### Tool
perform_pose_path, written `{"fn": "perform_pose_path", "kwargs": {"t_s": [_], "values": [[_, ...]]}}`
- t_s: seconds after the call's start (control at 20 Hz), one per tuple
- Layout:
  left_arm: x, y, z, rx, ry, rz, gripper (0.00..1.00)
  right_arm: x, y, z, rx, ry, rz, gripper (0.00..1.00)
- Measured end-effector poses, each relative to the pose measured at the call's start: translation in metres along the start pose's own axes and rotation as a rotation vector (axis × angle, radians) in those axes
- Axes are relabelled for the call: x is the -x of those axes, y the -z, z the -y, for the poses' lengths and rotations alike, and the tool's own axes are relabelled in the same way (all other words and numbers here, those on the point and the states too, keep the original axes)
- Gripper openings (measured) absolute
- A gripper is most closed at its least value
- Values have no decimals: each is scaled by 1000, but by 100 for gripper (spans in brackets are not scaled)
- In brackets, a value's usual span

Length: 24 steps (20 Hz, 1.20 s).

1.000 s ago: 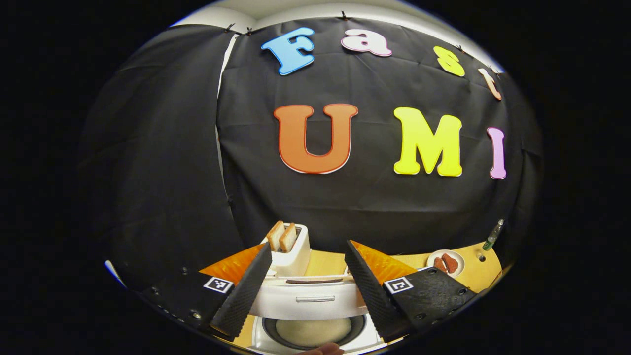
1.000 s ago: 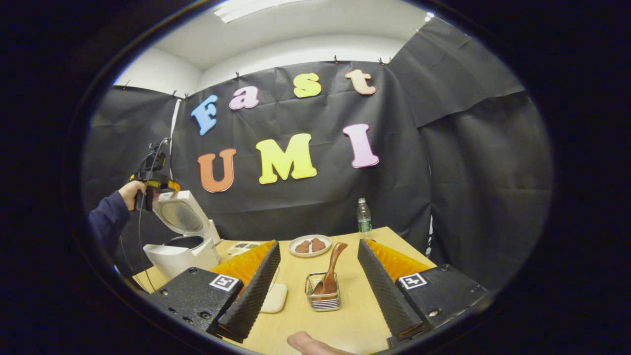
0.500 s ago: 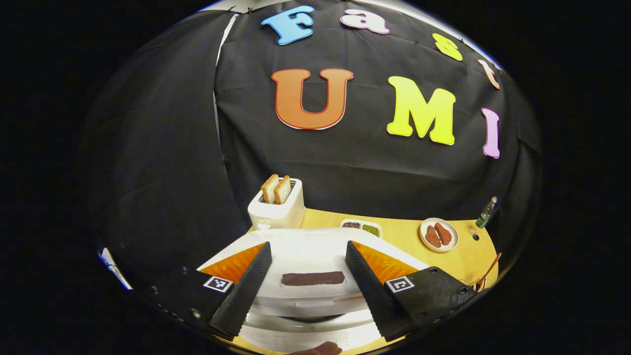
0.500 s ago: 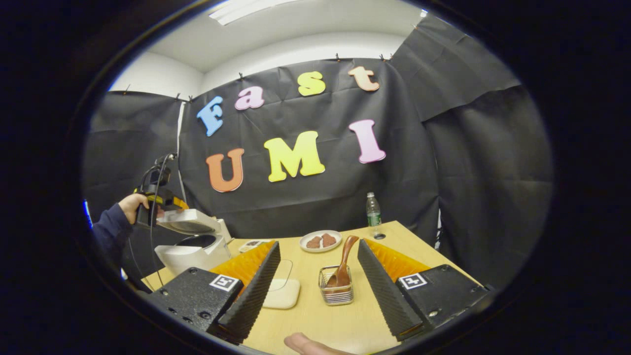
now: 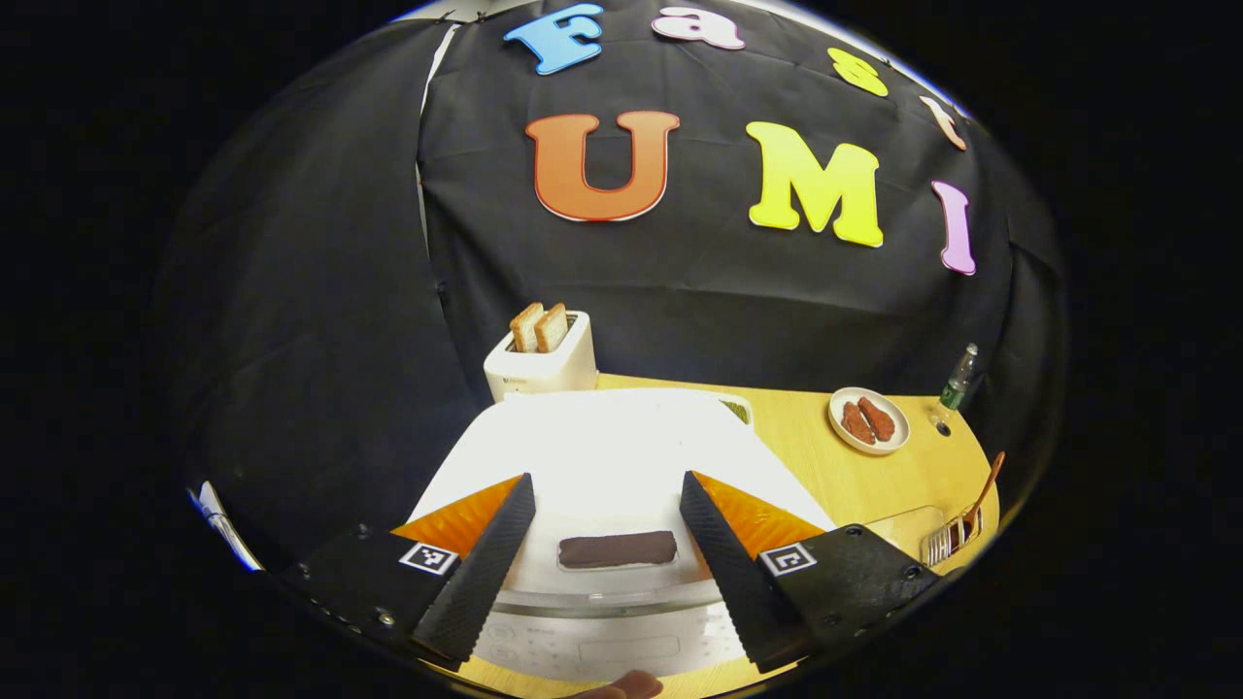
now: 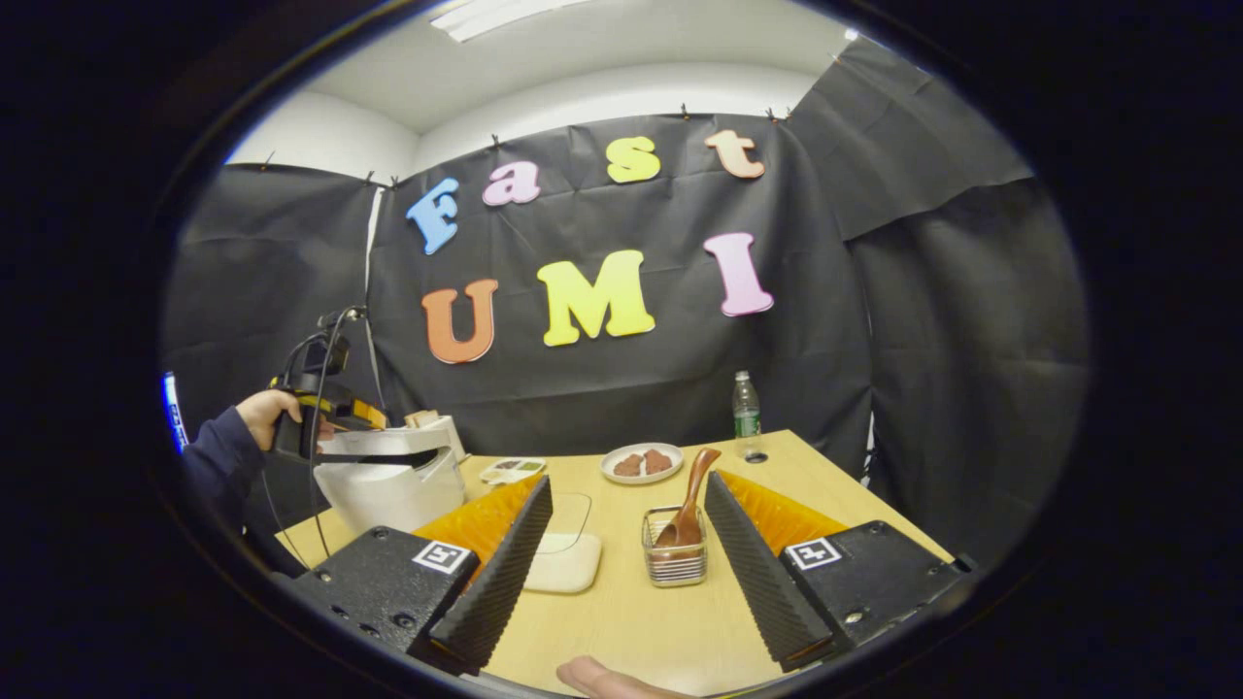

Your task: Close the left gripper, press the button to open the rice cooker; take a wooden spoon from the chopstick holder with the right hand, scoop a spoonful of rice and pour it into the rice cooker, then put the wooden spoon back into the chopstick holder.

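While the white rice cooker [image 5: 602,466] sits at the left end of the wooden table [image 6: 660,621] with its lid nearly flat on the body, only a thin dark gap showing in the right gripper view, the opening step does not look done as things stand. The left gripper [image 5: 602,544] hangs just above the lid, jaws spread apart with the dark bar on the lid between them, so it is not yet clenched for a button press. The right gripper [image 6: 626,553] hovers low over the table, jaws released and empty. Ahead of it, the brown wooden spoon [image 6: 691,505] stands handle-up in the wire-mesh chopstick holder [image 6: 675,561], untouched. A shallow white dish [image 6: 563,561], perhaps holding the rice, lies just beside the holder. Fetching the spoon, scooping, pouring and returning it all remain.
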<state>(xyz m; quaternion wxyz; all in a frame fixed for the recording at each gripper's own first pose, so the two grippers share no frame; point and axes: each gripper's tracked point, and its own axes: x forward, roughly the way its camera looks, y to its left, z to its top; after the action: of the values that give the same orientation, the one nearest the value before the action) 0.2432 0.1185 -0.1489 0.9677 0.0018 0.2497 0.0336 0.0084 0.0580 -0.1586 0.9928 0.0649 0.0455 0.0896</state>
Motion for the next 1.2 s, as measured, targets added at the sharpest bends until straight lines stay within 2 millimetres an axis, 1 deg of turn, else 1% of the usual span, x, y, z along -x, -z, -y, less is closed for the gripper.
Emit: {"fn": "perform_pose_path", "kwargs": {"t_s": [0.1,0.25,0.3,0.45,0.5,0.55,0.6,0.75,0.85,0.9,1.0,1.1,1.2], "values": [[7,12,-1,2,-1,-4,98,6,2,-6,12,-15,2,100],[14,19,0,2,-10,16,98,19,3,-14,32,-33,17,100],[16,21,1,0,-13,19,98,23,3,-16,36,-39,22,98],[17,38,7,-5,-19,-5,98,30,3,-21,37,-53,33,98],[17,39,7,-7,-25,7,98,34,3,-22,37,-57,36,100],[16,41,8,-8,-30,10,98,36,5,-21,38,-55,38,99],[16,42,8,-2,-37,20,98,39,7,-19,37,-53,39,100],[17,44,10,-3,-50,45,98,45,12,-14,21,-40,39,99],[17,46,9,-8,-48,49,98,48,13,-11,14,-32,39,100],[16,45,9,-9,-44,57,98,50,13,-10,13,-28,39,99],[17,45,10,-13,-34,74,98,51,13,-11,19,-26,40,99],[14,46,11,-31,-24,82,98,53,11,-13,23,-30,46,100],[13,45,10,-18,-15,79,98,54,15,-14,18,-33,41,100]]}}
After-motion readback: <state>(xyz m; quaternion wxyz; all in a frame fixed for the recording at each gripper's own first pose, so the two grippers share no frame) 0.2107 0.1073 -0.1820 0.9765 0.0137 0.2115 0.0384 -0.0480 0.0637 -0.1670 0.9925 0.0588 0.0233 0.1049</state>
